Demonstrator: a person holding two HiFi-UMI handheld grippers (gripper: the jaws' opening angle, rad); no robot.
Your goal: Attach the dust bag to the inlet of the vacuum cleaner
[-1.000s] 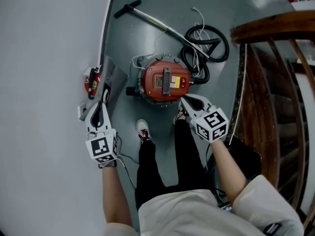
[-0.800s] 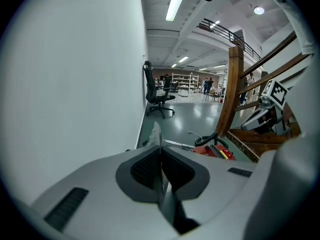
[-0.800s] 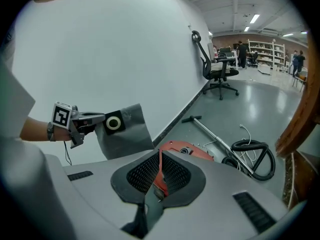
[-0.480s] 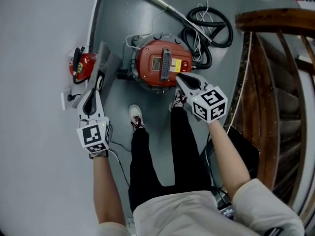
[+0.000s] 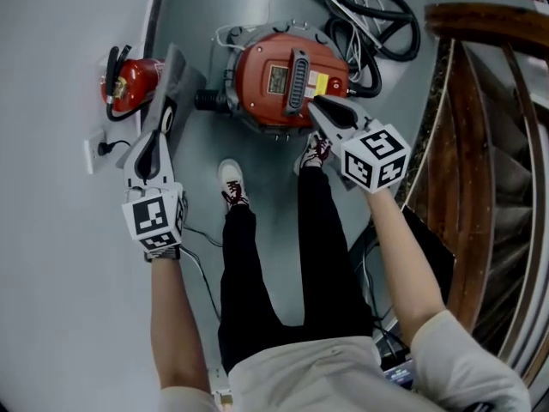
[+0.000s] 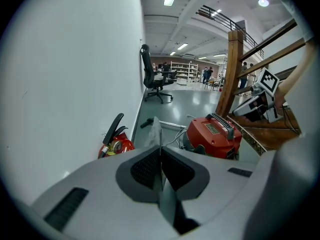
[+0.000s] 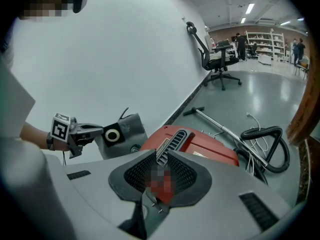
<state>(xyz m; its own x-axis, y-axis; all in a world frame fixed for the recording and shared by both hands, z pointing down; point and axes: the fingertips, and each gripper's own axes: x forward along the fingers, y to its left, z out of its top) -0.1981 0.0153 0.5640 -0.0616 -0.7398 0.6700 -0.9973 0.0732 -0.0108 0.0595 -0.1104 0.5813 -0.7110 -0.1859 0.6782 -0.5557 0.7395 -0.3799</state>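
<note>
We see a grey floor (image 5: pixel 266 178) between white wall (image 5: pixel 51 256) and wooden stair (image 5: pixel 480 153). The left gripper (image 5: pixel 165 117) pinches the dust bag (image 5: pixel 177 75). The right gripper (image 5: pixel 314 104), its jaws just opening, gapes slightly over the vacuum cleaner (image 5: pixel 262 75).

1. Vacuum cleaner (image 5: pixel 283 80): red body, black handle, yellow label on the lid.
2. Dust bag (image 5: pixel 177 71): grey, with a black collar (image 7: pixel 112 135) carrying a pale ring.
3. Fire extinguisher (image 5: pixel 129 84): red, black handle.
4. Left gripper (image 5: pixel 161 131): light grey shell, dark grey dotted pads (image 6: pixel 145 169), black-and-white square markers on its cube.
5. Hose (image 5: pixel 386 15): black.
6. Floor (image 5: pixel 270 157): grey-green.
7. Wall (image 5: pixel 51 101): white.
8. Railing (image 5: pixel 480 75): brown wood.
</note>
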